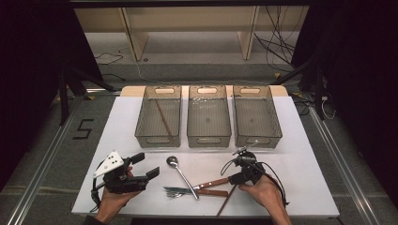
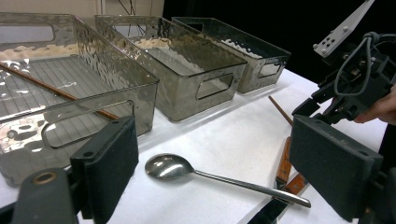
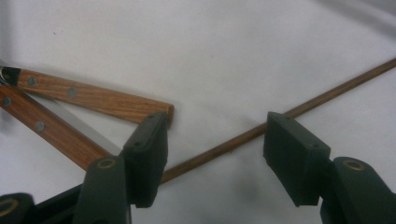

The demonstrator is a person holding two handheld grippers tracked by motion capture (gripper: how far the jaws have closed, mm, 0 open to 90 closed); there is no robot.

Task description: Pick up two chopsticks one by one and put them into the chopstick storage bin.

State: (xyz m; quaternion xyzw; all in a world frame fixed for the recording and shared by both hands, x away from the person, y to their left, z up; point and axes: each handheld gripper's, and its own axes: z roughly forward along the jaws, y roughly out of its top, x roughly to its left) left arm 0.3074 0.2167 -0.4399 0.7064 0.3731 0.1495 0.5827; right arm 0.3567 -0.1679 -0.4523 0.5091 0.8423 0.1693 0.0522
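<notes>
- Straddling the loose chopstick [image 3: 280,114] on the white table [image 1: 305,178], my right gripper [image 3: 215,154] has its jaws spread, one on each side of the stick, just beside two wooden handles.
- I'd lower squarely, close on the stick alone, and stay clear of the nearer handle.
- My left gripper [image 1: 143,166] waits with jaws wide apart, holding nothing.
- Counting: two chopsticks, the other [image 1: 164,118] lying in the left bin [image 1: 141,117]; three clear bins; one spoon [image 1: 180,173]; one fork [image 1: 176,192]; two wood-handled pieces [image 1: 211,187].

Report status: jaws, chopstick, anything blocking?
Right gripper open, jaws straddling the loose chopstick on the table. Left gripper open, hovering near spoon. Wooden utensil handles crowd right jaw.
</notes>
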